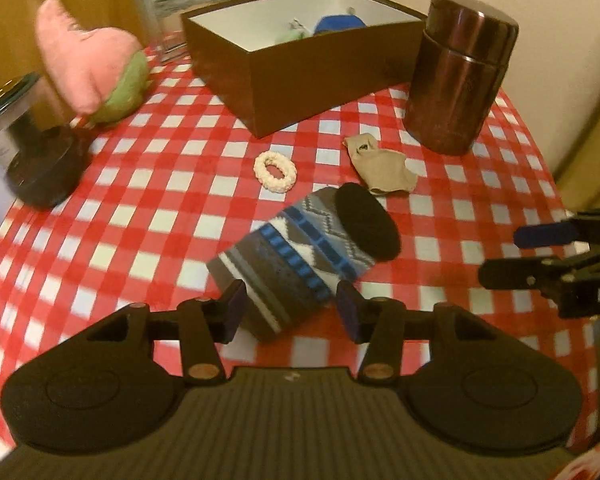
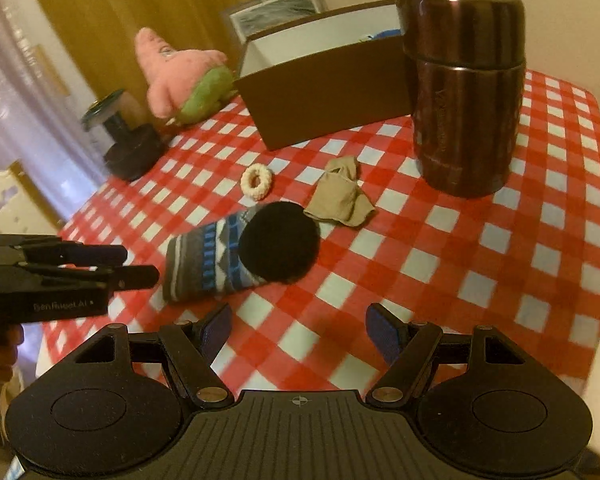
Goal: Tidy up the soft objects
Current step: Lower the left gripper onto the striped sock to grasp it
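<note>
**Inspector A:** The left gripper (image 1: 290, 312) is set wide apart, its pads to either side of the near end of the patterned sock (image 1: 296, 264); nothing is clamped. The right gripper (image 2: 298, 330) is likewise wide and empty, held over bare cloth near the sock.

**Inspector B:** Risks?

**Inspector A:** A black round pad (image 1: 367, 227) is lying on the sock's far end. If the sock is lifted, the pad may be dragged off or dropped short of the brown box (image 1: 296, 80). A shallow pinch on the cuff alone may let the sock slip. The metal canister (image 1: 458, 76) stands just right of the box and could be knocked on the carry.

**Inspector B:** Other soft items?

**Inspector A:** A cream scrunchie (image 1: 275, 171) and beige sock (image 1: 382, 166) lie between sock and box; a pink plush (image 1: 88, 60) is propped far left. Some items are already seen in the box.

**Inspector B:** Surface and room?

**Inspector A:** A red-checked tablecloth (image 1: 140, 216), liable to bunch if snagged. A picture frame (image 1: 188, 0) and curtains are noted behind.
</note>
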A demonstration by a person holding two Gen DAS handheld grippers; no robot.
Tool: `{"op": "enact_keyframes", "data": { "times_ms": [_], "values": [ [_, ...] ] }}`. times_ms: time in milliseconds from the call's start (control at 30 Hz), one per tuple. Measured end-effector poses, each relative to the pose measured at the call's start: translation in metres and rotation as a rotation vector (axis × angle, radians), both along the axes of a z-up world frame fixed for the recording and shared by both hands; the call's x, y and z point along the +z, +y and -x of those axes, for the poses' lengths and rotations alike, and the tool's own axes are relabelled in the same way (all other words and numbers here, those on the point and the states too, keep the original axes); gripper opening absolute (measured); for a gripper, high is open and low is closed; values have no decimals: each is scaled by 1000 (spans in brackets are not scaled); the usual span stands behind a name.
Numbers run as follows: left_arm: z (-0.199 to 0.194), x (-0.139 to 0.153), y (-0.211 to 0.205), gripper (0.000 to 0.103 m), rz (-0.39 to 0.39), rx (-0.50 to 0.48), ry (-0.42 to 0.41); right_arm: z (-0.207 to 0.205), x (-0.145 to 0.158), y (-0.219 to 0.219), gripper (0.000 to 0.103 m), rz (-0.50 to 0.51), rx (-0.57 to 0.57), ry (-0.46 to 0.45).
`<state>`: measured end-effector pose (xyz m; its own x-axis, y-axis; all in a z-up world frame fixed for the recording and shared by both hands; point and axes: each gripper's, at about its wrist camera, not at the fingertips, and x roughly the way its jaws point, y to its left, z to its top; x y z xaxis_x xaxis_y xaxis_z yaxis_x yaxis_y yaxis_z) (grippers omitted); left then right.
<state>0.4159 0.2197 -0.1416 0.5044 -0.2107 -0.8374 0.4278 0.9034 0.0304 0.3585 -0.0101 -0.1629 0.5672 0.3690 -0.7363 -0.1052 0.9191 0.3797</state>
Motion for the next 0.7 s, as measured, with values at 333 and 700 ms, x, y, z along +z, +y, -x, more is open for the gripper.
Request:
{"op": "enact_keyframes", "data": {
  "times_ms": [333, 700],
  "values": [
    [-50, -27, 17, 53, -12, -105, 30, -38, -23, 52, 73, 62, -45, 21],
    [-75, -33, 27, 53, 4, -82, 47, -75, -37, 71, 73, 131, -37, 24]
  ]
}}
